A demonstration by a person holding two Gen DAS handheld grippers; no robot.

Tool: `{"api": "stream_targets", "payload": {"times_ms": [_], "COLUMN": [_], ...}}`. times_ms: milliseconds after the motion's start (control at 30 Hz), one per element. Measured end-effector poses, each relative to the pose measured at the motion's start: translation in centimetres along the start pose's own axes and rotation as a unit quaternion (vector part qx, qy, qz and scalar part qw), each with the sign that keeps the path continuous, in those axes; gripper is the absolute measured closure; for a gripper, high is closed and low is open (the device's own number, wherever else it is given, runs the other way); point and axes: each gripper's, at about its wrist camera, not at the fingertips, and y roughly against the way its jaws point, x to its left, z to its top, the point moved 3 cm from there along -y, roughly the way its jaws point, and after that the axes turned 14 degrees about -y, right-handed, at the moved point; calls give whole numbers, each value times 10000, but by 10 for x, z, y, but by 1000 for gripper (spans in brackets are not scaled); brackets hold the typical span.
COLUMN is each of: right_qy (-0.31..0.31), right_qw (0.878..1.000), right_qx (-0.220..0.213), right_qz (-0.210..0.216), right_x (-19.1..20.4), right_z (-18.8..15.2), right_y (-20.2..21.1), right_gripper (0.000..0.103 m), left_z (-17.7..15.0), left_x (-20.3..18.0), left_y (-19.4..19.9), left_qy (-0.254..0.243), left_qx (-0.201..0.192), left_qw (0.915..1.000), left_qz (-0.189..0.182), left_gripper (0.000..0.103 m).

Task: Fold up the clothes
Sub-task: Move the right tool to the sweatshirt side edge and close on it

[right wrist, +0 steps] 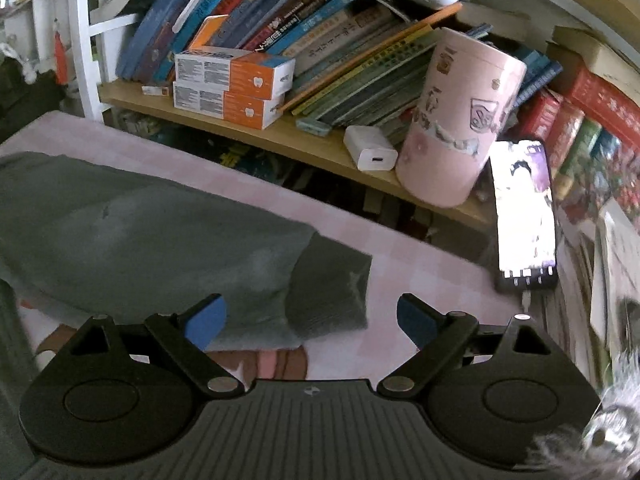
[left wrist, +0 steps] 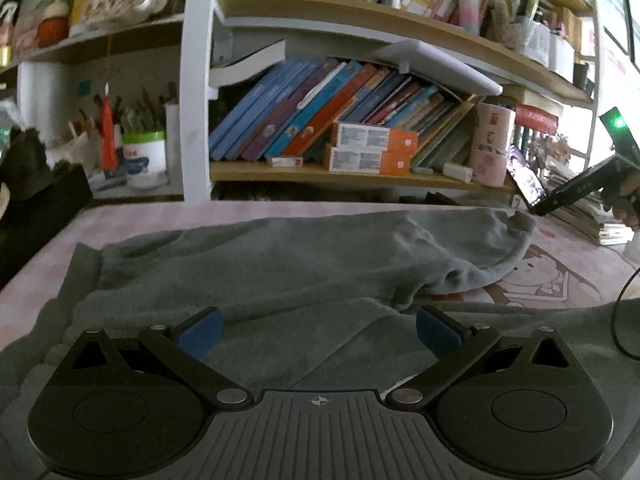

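A grey sweater (left wrist: 248, 264) lies spread on the pink-covered desk (left wrist: 132, 220), its ribbed sleeve cuff (right wrist: 328, 292) reaching toward 3 o'clock. The left hand-held gripper (left wrist: 318, 332) hovers over the sweater body at 6 o'clock, jaws spread, holding nothing. The right hand-held gripper (right wrist: 312, 320) is likewise spread wide, the cuff lying between its blue pads (right wrist: 206, 320). At 12 o'clock, a bookshelf (left wrist: 320, 172); a lit phone (right wrist: 524, 208) leans at 2 o'clock.

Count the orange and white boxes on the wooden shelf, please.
2. The upper box lies stacked on the lower box, left of the pink cup, in front of the leaning books. Others may be hidden behind.
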Motion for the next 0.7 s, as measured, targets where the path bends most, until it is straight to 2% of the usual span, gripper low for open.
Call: {"api": "stream_targets", "payload": {"times_ms": [133, 233, 367, 400, 467, 500, 533, 700], "right_qy": [554, 861, 962, 947, 917, 902, 890, 854], "right_qw": [9964, 9939, 9941, 9945, 9950, 9952, 9952, 9942], "right_qx": [-127, -5, 148, 192, 278, 321, 365, 602], "right_qz": [629, 690, 479, 416, 289, 226, 183, 268], "right_x": [4, 9, 10, 10, 9, 8, 8, 3], "right_z": [9, 19, 32, 34, 37, 39, 41, 45], "right_y": [-2, -13, -37, -45, -60, -68, -74, -97], "right_gripper": [11, 11, 14, 17, 30, 42, 48, 48], "left_z": [-1, -2, -3, -3, -5, -5, -6, -7], "left_x": [3, 3, 7, 9, 12, 13, 15, 18], "left_y": [-2, -4, -6, -7, -9, -9, -10, -12], "left_qy": [122, 146, 263, 321, 427, 469, 506, 616], "left_qx": [38, 80, 149, 170, 208, 223, 237, 279], "left_qw": [9999, 9998, 9994, 9992, 9987, 9984, 9982, 9973], "left_qz": [-70, -92, -167, -180, -197, -206, -217, -285], "left_gripper": [0, 0, 0, 0, 0, 0, 0, 0]}}
